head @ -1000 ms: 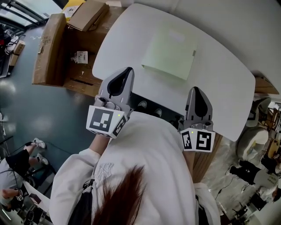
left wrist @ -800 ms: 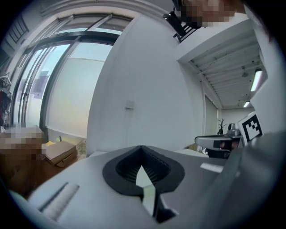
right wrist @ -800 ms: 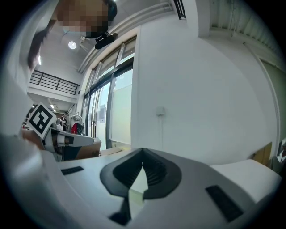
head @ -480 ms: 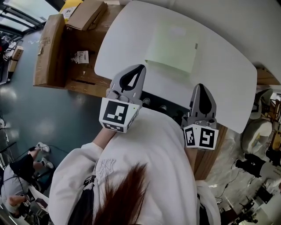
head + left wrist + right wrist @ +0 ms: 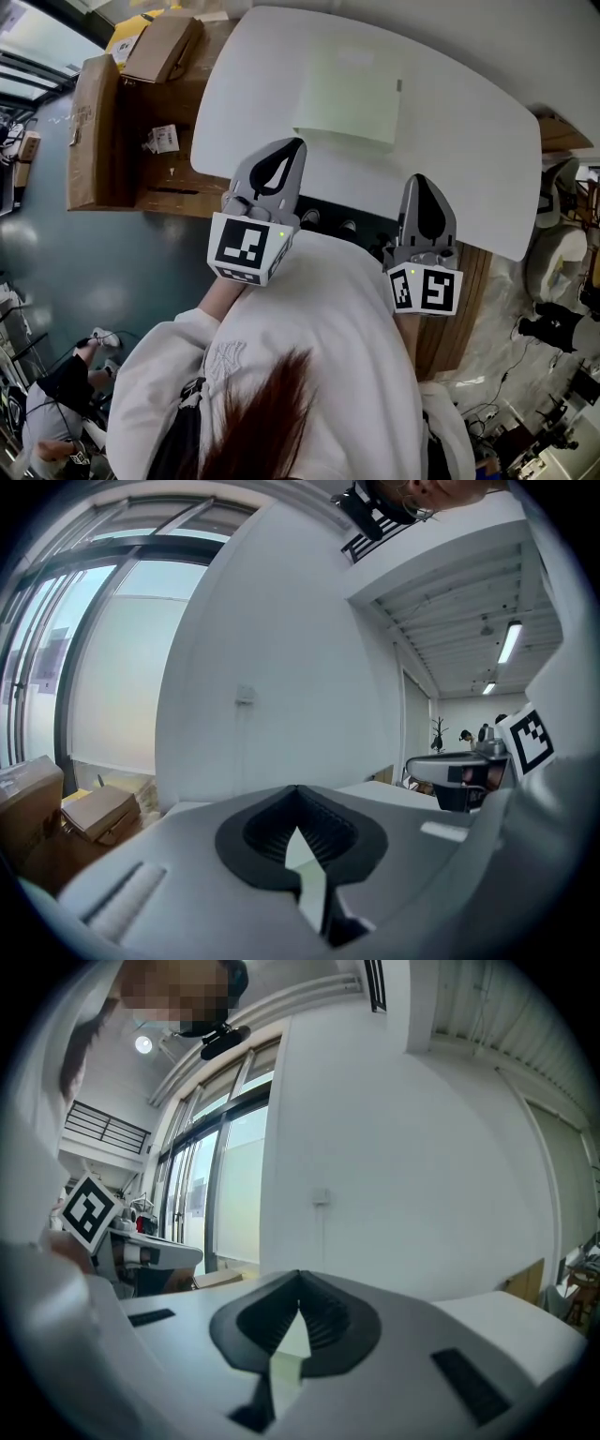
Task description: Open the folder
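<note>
Facing the white oval table (image 5: 469, 122), my left gripper (image 5: 280, 162) and right gripper (image 5: 420, 201) hung at its edge, closed and empty. Bare top ringed the flat pale-green folder (image 5: 345, 101).

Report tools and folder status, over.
Left tool shut, empty. Right tool shut, empty. Green folder closed, flat on white table, beyond both tools. Nothing in the way.
</note>
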Action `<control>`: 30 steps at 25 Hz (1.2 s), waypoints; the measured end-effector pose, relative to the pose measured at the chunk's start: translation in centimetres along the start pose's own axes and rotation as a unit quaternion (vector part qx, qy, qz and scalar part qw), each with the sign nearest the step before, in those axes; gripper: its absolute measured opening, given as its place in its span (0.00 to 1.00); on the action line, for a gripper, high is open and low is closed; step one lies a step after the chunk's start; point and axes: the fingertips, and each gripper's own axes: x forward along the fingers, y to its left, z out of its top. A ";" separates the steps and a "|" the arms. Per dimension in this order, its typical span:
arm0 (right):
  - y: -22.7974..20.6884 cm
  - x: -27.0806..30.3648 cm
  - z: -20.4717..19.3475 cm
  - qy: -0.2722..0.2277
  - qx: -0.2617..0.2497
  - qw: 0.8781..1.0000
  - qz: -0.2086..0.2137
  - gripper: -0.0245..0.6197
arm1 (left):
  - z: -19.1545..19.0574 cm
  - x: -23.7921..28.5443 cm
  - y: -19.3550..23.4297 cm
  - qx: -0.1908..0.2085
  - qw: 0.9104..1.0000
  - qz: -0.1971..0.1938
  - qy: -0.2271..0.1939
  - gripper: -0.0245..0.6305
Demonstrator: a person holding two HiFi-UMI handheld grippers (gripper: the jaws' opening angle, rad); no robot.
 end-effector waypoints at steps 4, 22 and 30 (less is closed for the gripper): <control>-0.6 0.0 0.0 0.000 0.000 1.000 -0.008 0.05 | 0.3 0.3 0.2 0.004 1.000 -0.001 -0.003 0.05; 0.0 0.9 0.3 -0.004 -0.004 1.000 0.005 0.05 | 1.0 0.4 1.0 -0.001 1.000 0.009 -0.015 0.05; 0.4 1.9 0.9 -0.008 -0.007 1.000 0.017 0.05 | 1.8 0.9 1.0 -0.001 1.000 0.008 -0.021 0.05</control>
